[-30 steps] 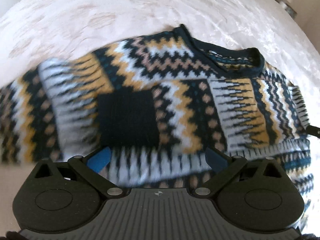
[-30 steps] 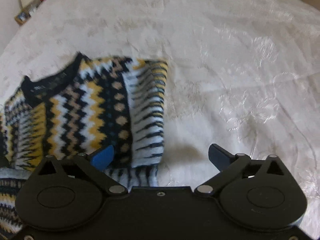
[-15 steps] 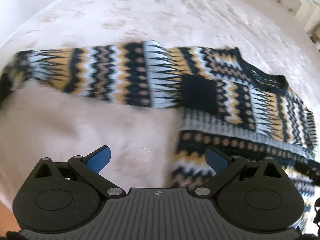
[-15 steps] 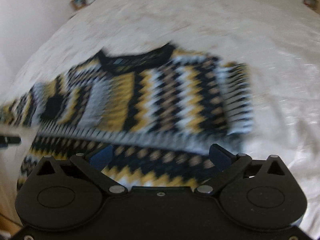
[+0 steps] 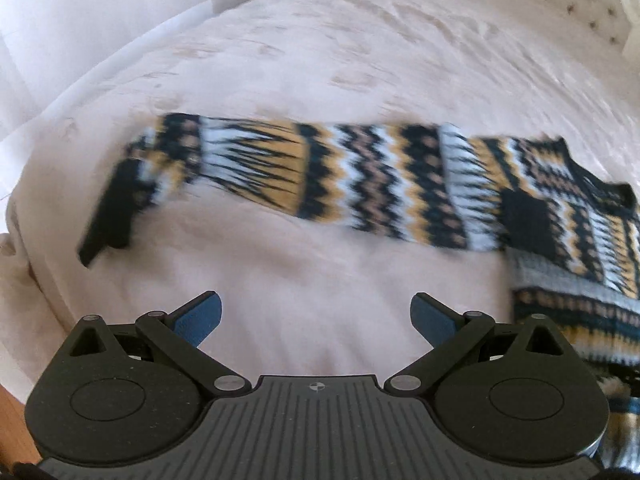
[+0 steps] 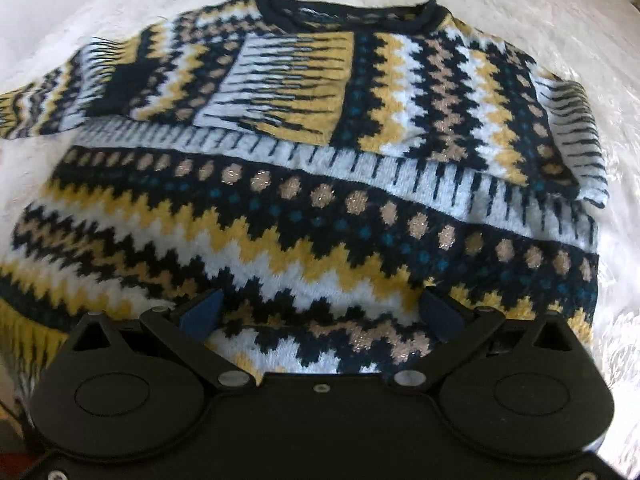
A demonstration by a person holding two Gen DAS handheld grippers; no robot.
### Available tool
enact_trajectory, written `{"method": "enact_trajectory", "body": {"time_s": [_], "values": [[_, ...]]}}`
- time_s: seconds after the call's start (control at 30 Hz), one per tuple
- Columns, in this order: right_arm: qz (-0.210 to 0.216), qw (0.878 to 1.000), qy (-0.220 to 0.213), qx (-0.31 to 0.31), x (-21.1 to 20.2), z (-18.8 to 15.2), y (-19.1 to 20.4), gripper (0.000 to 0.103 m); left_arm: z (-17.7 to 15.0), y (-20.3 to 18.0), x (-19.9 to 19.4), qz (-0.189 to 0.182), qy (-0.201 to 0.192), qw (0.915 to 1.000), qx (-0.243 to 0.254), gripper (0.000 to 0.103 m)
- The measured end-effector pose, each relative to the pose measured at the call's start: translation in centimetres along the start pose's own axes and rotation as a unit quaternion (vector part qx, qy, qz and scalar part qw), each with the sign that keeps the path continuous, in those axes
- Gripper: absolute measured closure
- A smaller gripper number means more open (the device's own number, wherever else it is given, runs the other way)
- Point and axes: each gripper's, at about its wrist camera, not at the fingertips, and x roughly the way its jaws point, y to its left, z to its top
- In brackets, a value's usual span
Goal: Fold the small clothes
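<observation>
Covering the bed, a pale cream quilted bedspread (image 5: 360,60) with a tufted headboard (image 5: 580,0) behind. Lying on it: a chunky zigzag-knit sweater in navy, yellow, white and tan (image 6: 320,220), one sleeve (image 5: 320,176) stretched flat sideways. Left gripper (image 5: 316,312) and right gripper (image 6: 320,312): fingers spread wide, empty.

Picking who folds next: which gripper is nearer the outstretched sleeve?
Left. The left gripper is open over bare bed, with the sleeve stretched just ahead. The right gripper is open over the sweater's body, the sleeve at far left.
</observation>
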Motion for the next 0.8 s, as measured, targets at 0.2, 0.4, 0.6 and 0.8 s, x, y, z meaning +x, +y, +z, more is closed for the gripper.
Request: {"method": "enact_trajectory", "body": {"time_s": [0.2,0.4,0.6,0.8], "values": [[-0.055,0.998,0.017,0.022,1.1,1.0,1.7,0.0,1.6,5.9,0.0,0.028,-0.023,0.999,-0.025,0.001],[-0.08,0.995,0.022,0.063,1.5,1.4,2.4,0.0,3.0,9.9,0.3,0.056,-0.038,0.9977,-0.007,0.001],[-0.107,0.988,0.049,0.098,2.4,2.9,3.5,0.0,5.5,14.0,1.9,0.07,-0.038,0.9968,0.009,0.001],[-0.132,0.978,0.079,0.138,2.9,4.3,4.4,0.0,8.8,19.3,3.2,0.099,-0.043,0.993,-0.048,0.001]]}}
